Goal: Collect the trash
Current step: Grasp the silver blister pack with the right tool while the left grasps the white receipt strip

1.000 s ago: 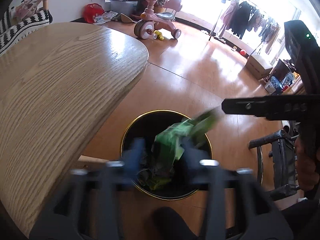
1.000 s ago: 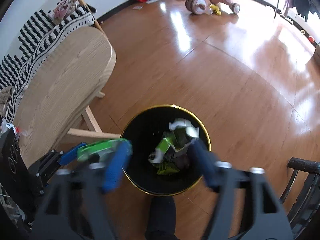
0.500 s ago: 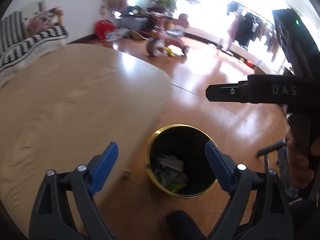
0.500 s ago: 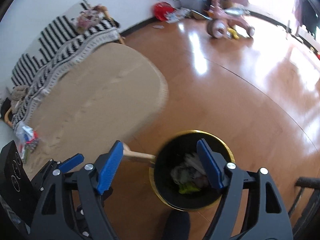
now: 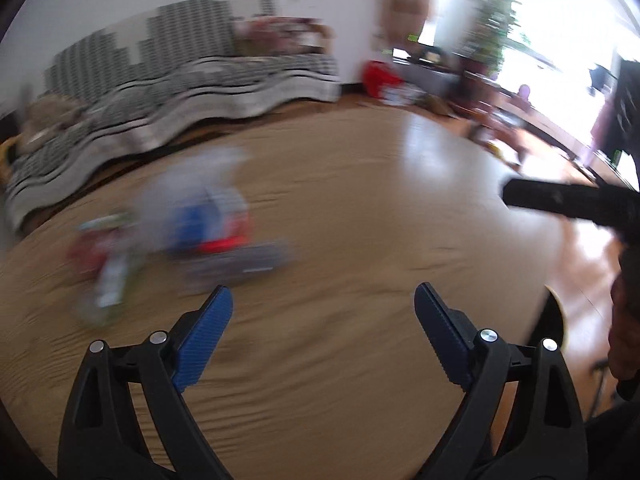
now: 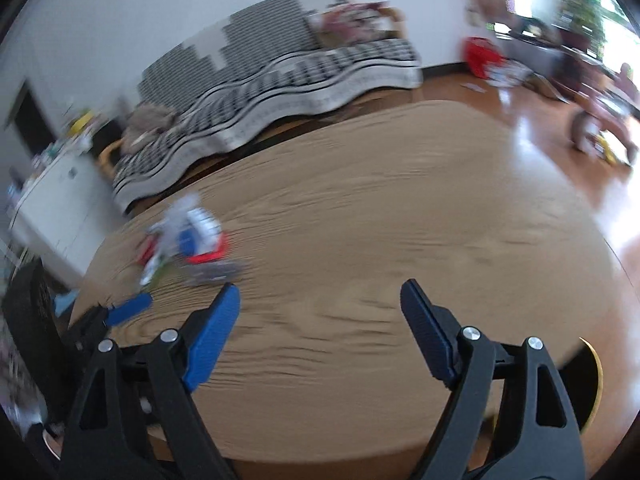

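- Your left gripper (image 5: 323, 312) is up over the wooden table (image 5: 360, 240), blue pads spread wide, nothing between them.
- Your right gripper (image 6: 320, 306) is the same story: fingers parted, carrying nothing, above the tabletop.
- The trash pile (image 5: 192, 228) sits on the table ahead and to the left of your left gripper, well clear of the pads. It's smeared by blur, so the best I can say is white, blue and red wrappers with a grey flat piece in front.
- From the right wrist view that same pile (image 6: 188, 240) lies left of centre, near the table's far-left edge.
- A gold rim of the bin (image 6: 596, 376) peeks out past the table's right edge.
- The striped sofa (image 6: 280, 76) runs behind the table.
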